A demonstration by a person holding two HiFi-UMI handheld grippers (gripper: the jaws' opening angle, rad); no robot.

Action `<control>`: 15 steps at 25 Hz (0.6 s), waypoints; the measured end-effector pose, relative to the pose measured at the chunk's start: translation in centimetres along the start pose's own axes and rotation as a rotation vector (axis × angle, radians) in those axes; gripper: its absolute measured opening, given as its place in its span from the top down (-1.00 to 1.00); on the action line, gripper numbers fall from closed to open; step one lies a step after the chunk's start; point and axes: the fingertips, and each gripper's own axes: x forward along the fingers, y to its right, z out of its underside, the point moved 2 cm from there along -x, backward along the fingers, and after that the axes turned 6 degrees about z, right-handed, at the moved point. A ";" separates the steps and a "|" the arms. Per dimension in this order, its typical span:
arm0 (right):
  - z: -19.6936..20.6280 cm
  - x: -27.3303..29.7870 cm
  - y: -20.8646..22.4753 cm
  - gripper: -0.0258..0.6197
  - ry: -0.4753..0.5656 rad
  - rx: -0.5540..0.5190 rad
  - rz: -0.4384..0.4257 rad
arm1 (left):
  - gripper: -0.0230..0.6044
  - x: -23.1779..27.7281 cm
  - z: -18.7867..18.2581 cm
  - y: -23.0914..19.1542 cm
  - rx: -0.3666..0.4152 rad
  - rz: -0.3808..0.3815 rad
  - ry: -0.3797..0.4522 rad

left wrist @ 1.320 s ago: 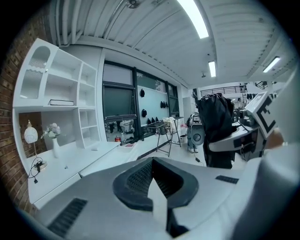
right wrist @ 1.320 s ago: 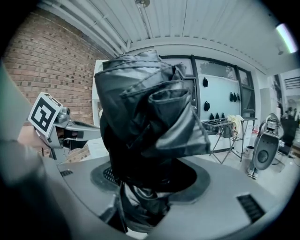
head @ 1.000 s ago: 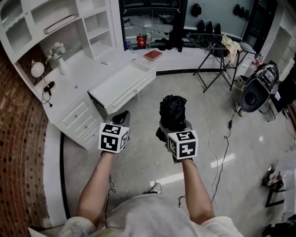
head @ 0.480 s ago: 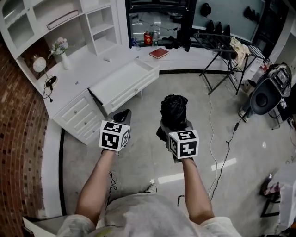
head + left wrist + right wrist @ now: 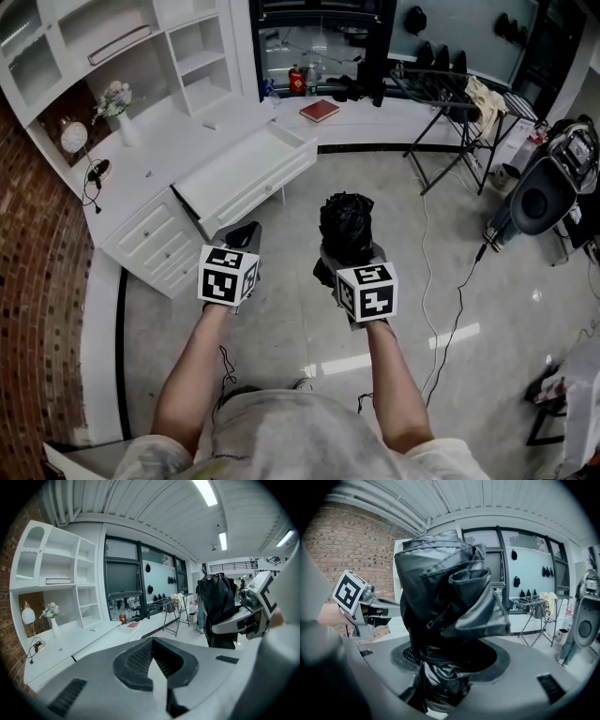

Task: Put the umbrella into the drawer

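Right claw (image 5: 349,257) clamps umbrella (image 5: 347,220); open drawer (image 5: 246,169) ahead, red book (image 5: 320,111) beyond it

Bright, even light comes from long white ceiling strip lamps (image 5: 206,491). Glare streaks the glossy grey floor (image 5: 347,362); edges bend fisheye-wise.

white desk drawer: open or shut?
Open: the white desk drawer juts out from the white desk, interior exposed from above.
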 end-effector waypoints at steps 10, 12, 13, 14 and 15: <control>-0.6 2.2 1.5 0.13 -0.003 -0.026 -0.022 | 0.94 1.7 -0.1 -1.3 -0.018 -0.034 0.004; -0.8 3.0 1.3 0.13 -0.007 -0.028 -0.028 | 0.94 1.8 0.2 -2.1 -0.028 -0.042 0.004; -0.8 3.4 1.2 0.13 -0.009 -0.029 -0.032 | 0.94 1.9 0.4 -2.5 -0.034 -0.046 0.003; -0.8 3.9 1.2 0.13 -0.012 -0.031 -0.035 | 0.94 2.0 0.5 -2.9 -0.039 -0.050 0.003; -0.9 4.3 1.1 0.13 -0.014 -0.034 -0.038 | 0.94 2.3 0.7 -3.3 -0.043 -0.053 0.003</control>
